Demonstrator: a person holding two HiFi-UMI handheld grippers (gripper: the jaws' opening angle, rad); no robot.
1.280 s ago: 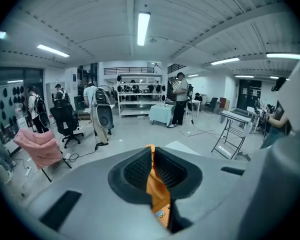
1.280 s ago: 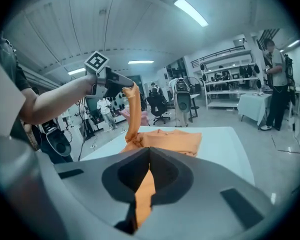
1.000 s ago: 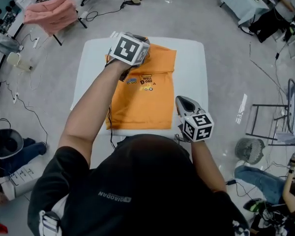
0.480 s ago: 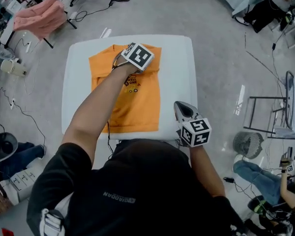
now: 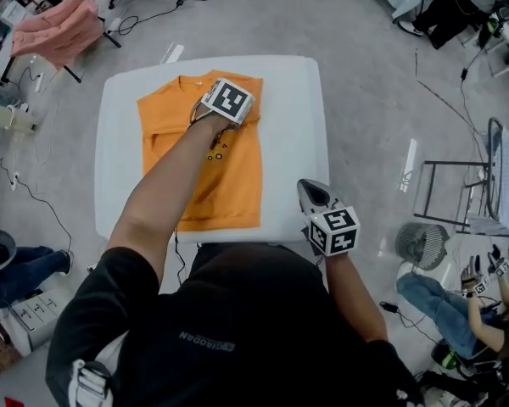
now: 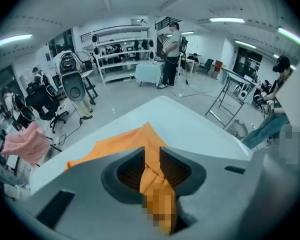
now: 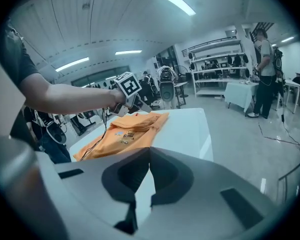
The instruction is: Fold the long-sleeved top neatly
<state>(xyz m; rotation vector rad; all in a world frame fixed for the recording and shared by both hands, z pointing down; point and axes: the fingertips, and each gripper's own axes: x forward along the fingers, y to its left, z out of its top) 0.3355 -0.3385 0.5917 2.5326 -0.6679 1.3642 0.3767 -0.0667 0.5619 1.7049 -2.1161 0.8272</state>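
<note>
An orange long-sleeved top (image 5: 205,176) lies partly folded, print side up, on the white table (image 5: 297,125). My left gripper (image 5: 216,91) is low over the top's far end, near the collar. In the left gripper view a fold of the orange top (image 6: 115,144) runs up between the jaws of the left gripper (image 6: 151,151), which have just been opening and no longer clamp it. My right gripper (image 5: 307,192) hovers at the table's near right edge, shut and empty. In the right gripper view the right gripper (image 7: 150,151) faces the top (image 7: 125,131) across the table.
A pink cloth (image 5: 55,32) hangs on a stand at the far left. A fan (image 5: 420,244) and a metal frame (image 5: 458,193) stand on the floor to the right. A seated person (image 5: 445,308) is at the lower right. Cables lie on the floor at the left.
My left gripper has sunk down onto the far end of the top. The right gripper has shifted a little along the table's near right edge.
</note>
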